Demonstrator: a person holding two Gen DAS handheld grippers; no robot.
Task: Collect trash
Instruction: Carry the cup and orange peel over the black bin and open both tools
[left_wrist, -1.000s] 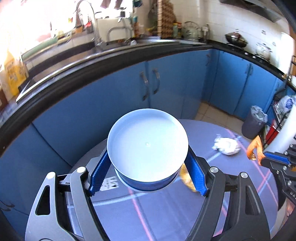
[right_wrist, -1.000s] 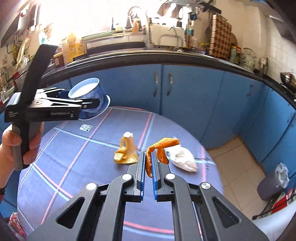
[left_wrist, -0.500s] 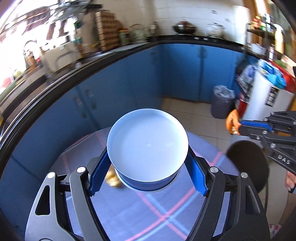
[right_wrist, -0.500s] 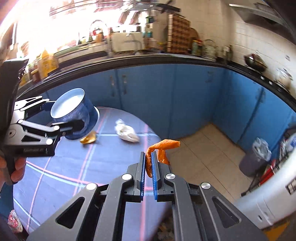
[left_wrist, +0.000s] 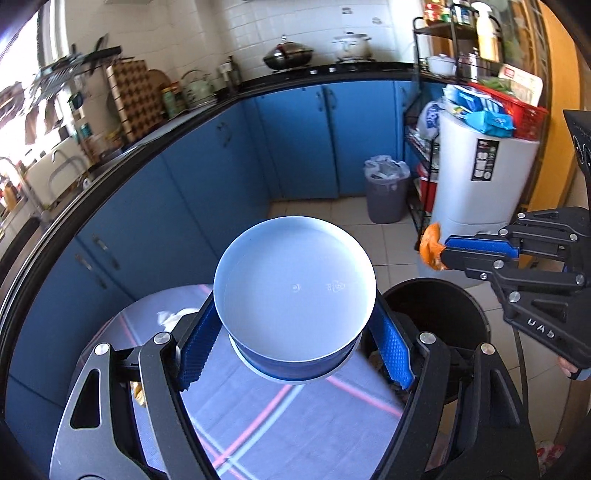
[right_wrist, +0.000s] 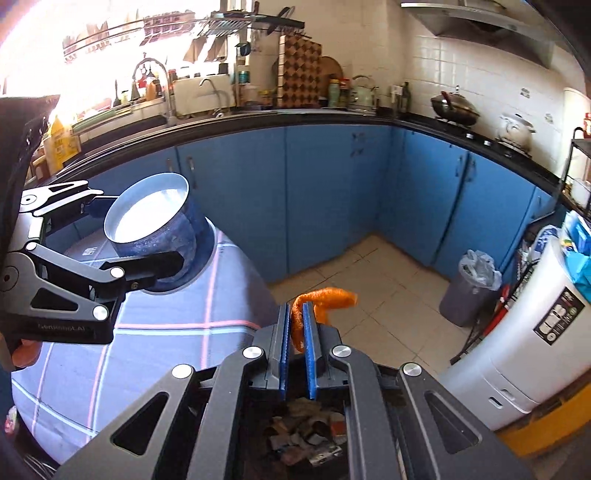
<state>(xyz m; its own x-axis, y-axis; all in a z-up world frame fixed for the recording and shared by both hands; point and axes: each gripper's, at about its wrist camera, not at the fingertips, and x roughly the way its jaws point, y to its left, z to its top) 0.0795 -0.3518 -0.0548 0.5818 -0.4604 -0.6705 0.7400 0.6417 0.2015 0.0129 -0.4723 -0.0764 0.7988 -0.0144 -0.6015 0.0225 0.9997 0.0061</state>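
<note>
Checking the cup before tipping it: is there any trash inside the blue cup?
No, the blue cup shows only its bare white inside.

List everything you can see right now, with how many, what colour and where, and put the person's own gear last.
cup: one, blue with white inside, held above the table edge
orange peel: one, orange, pinched above the black bin
black bin: one, black, beside the table, scraps inside
table: one, blue-grey cloth with pink and white lines, left
crumpled paper: one, white, on the table
grey bin: one, grey, lined, by the cabinets
cabinets: blue, under a black counter
left gripper: jaws closed on the cup
right gripper: jaws closed on the orange peel
</note>
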